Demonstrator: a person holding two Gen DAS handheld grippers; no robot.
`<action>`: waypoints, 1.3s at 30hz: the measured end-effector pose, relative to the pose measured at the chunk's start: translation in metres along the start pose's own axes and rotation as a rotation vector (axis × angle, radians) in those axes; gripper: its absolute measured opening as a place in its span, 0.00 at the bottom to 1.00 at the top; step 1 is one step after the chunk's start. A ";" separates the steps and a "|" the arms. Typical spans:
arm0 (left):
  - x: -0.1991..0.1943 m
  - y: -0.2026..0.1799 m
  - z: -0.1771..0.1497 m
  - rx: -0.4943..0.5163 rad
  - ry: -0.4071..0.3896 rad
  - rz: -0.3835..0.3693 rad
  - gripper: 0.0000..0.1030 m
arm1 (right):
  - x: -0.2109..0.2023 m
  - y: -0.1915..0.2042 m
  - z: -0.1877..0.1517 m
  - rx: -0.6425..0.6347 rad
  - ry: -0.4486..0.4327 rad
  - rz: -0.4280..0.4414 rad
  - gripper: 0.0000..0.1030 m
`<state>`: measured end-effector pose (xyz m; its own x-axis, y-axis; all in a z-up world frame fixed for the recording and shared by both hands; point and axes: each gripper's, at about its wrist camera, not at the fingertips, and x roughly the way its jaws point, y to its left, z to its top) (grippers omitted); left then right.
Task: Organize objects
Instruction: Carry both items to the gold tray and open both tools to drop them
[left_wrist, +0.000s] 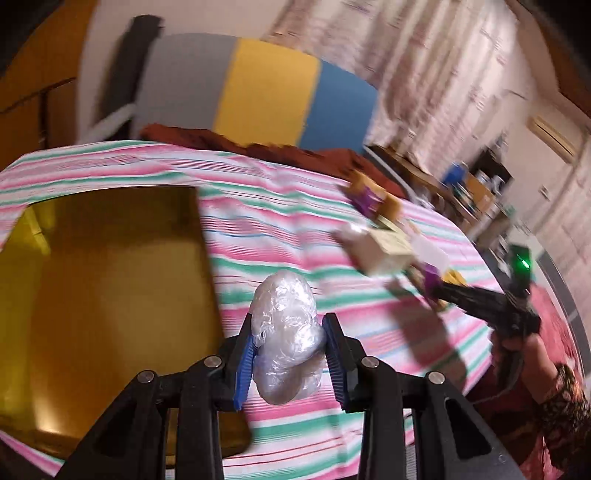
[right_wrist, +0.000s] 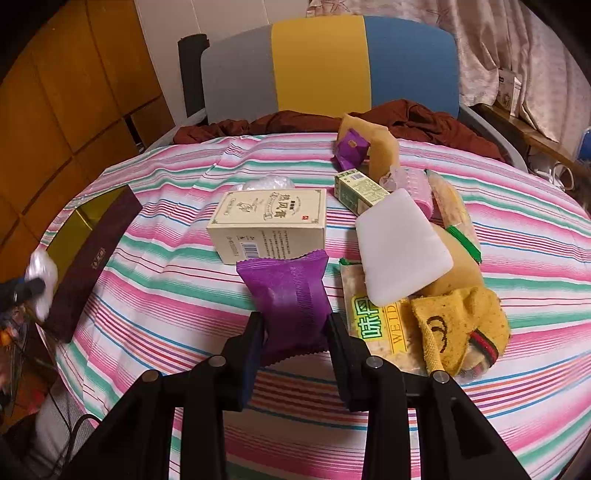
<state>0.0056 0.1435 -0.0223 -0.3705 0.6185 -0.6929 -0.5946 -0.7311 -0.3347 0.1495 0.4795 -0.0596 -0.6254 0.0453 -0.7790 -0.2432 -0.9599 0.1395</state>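
The left gripper is pinching a crumpled clear plastic wad between its blue pads, hovering just beside the gold-lined open box; the blurred view is probably hiding the box's near rim; the right gripper is clamping a purple packet above the striped cloth; centring over the box before releasing is looking wise.

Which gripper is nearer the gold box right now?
Left. The left gripper, holding a plastic-wrapped bundle, sits beside the gold box. The right gripper grips a purple packet further along the table.
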 end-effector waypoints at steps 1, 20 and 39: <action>-0.004 0.012 0.002 -0.021 -0.003 0.026 0.33 | -0.001 0.001 0.000 -0.005 -0.006 0.003 0.34; -0.018 0.152 -0.019 -0.177 0.066 0.422 0.34 | -0.019 0.162 0.023 -0.126 -0.043 0.340 0.34; -0.051 0.193 -0.017 -0.355 0.078 0.419 0.41 | 0.068 0.339 0.019 -0.217 0.110 0.479 0.34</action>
<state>-0.0788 -0.0338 -0.0625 -0.4619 0.2402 -0.8538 -0.1256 -0.9706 -0.2052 0.0109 0.1625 -0.0536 -0.5447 -0.4301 -0.7200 0.2171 -0.9015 0.3744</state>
